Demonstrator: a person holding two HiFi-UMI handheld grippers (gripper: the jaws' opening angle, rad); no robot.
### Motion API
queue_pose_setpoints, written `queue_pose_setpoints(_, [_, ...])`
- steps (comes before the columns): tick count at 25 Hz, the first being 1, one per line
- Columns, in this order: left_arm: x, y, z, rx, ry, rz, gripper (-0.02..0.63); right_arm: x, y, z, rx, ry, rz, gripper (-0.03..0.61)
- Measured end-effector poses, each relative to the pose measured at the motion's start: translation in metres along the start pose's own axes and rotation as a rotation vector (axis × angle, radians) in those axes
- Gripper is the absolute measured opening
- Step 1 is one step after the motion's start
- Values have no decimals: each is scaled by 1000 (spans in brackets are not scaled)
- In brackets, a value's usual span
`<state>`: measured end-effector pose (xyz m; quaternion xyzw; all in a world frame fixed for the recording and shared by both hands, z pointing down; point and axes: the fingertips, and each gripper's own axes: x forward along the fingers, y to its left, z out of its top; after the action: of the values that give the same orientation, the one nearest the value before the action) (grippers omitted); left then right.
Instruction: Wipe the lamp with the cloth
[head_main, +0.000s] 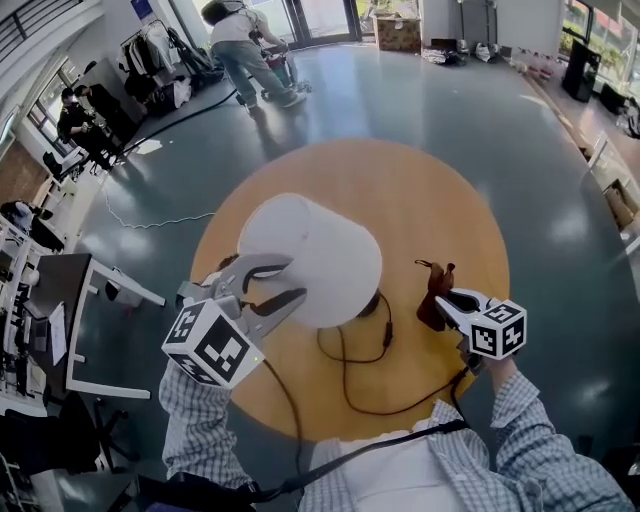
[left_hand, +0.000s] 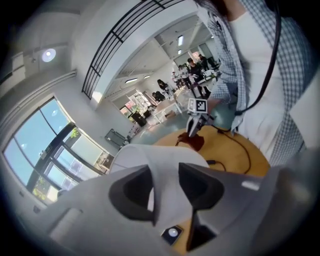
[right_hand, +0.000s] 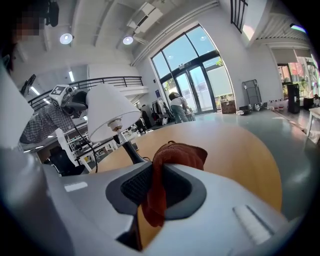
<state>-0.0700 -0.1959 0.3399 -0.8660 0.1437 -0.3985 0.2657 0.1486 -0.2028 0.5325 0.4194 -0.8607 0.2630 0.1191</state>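
Two hand-held tongs work over a round wooden counter (head_main: 440, 200). The lamp (head_main: 318, 255) stands near the counter's middle. The head view shows mostly its white shade, while the right gripper view shows a dark stem (right_hand: 131, 150) beneath it.

Left tongs (head_main: 288, 283): released, with the jaws apart at the lower left rim of the shade. The left gripper view shows the shade in the gap between the pads, with neither pad plainly pressing on it.

Right tongs (head_main: 447, 302): clenched on a red-brown cloth (right_hand: 172, 154). The cloth is pinched between the pads, bunches above them, and hangs in a tail below.

In the head view the cloth is clear of the lamp, to the right of the shade. A black cord (head_main: 388, 325) loops over the counter between them.
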Motion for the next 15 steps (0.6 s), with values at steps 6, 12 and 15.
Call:
queue_pose_setpoints(6, [21,-1,25,139,21,-107,164,-6,8,-13,-64,63,-17,63])
queue_pose_setpoints(12, [40,-14,51,274,46,-182,167,18,26,-60,-198,284,30,63])
queue_pose_setpoints(15, [43,-23,59,324,63,-203,167,37,35,-77,-217,349,43,63])
